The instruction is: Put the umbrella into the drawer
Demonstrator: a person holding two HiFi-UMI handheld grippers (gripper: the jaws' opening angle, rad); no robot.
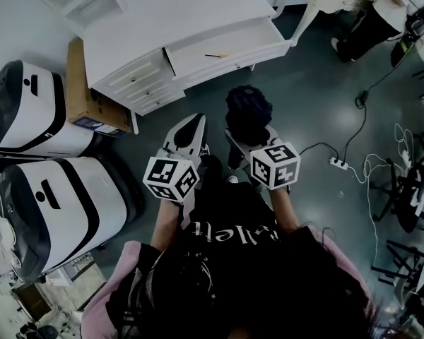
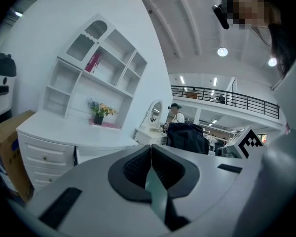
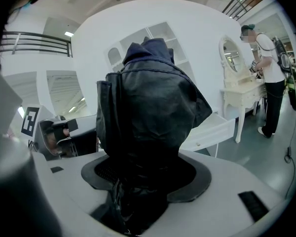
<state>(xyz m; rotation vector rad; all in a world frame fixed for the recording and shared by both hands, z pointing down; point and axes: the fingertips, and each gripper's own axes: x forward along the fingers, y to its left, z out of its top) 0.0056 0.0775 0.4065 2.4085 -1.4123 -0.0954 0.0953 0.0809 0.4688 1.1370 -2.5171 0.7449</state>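
A folded black umbrella (image 1: 248, 112) stands up between the jaws of my right gripper (image 1: 249, 141), which is shut on it; in the right gripper view the umbrella (image 3: 148, 112) fills the middle. My left gripper (image 1: 186, 137) is beside it on the left, shut and holding nothing, jaws touching (image 2: 149, 158). From the left gripper view the umbrella (image 2: 187, 137) shows to the right. The white desk's drawer (image 1: 222, 46) is pulled open ahead of both grippers, with a thin small item inside. In the right gripper view the open drawer (image 3: 212, 127) shows behind the umbrella.
The white desk (image 1: 169, 20) has a stack of small closed drawers (image 1: 138, 83) at its left. A cardboard box (image 1: 85, 90) and two white machines (image 1: 42, 175) stand left. Cables and a power strip (image 1: 337, 163) lie on the floor right. A person (image 3: 271, 73) stands at a dressing table.
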